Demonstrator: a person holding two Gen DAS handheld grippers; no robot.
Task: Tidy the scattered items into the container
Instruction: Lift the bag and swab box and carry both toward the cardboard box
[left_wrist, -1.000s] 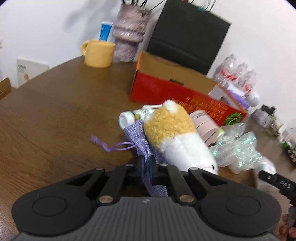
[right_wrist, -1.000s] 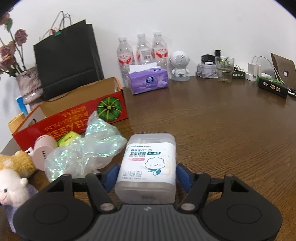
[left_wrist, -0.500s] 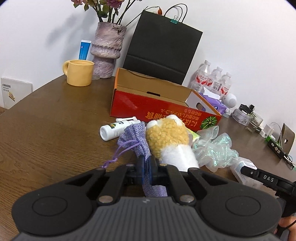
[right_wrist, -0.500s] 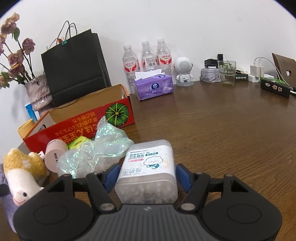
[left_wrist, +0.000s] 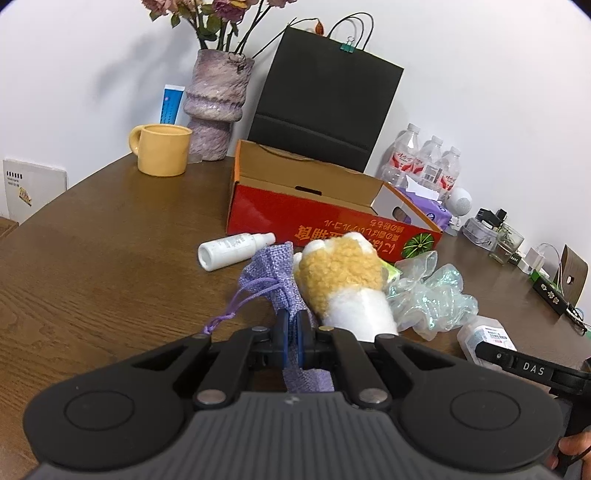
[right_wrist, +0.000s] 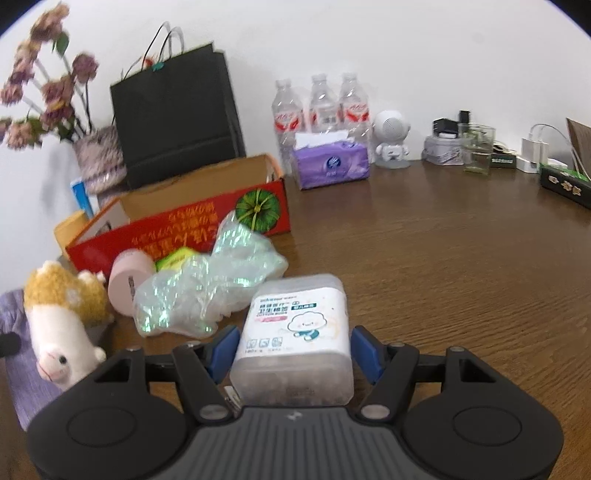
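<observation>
My left gripper (left_wrist: 292, 332) is shut on a purple drawstring pouch (left_wrist: 273, 273), held above the table with a yellow and white plush toy (left_wrist: 343, 284) lying against it. My right gripper (right_wrist: 293, 350) is shut on a clear cotton swab box (right_wrist: 295, 332), raised off the table. The open red cardboard box (left_wrist: 325, 221) stands behind the items; it also shows in the right wrist view (right_wrist: 177, 225). A white spray bottle (left_wrist: 232, 249), an iridescent plastic bag (right_wrist: 210, 288), a pink cylinder (right_wrist: 129, 277) and a green item (right_wrist: 177, 258) lie before it.
A yellow mug (left_wrist: 162, 147), a vase of dried flowers (left_wrist: 216, 103) and a black paper bag (left_wrist: 325, 99) stand behind the box. Water bottles (right_wrist: 321, 103), a purple tissue pack (right_wrist: 330, 166), a white figure (right_wrist: 389, 136) and small desk items line the back right.
Both grippers have risen and pulled back a little with their loads; the pouch and plush lifted with the left one. The red box now sits further off in the left wrist view.
</observation>
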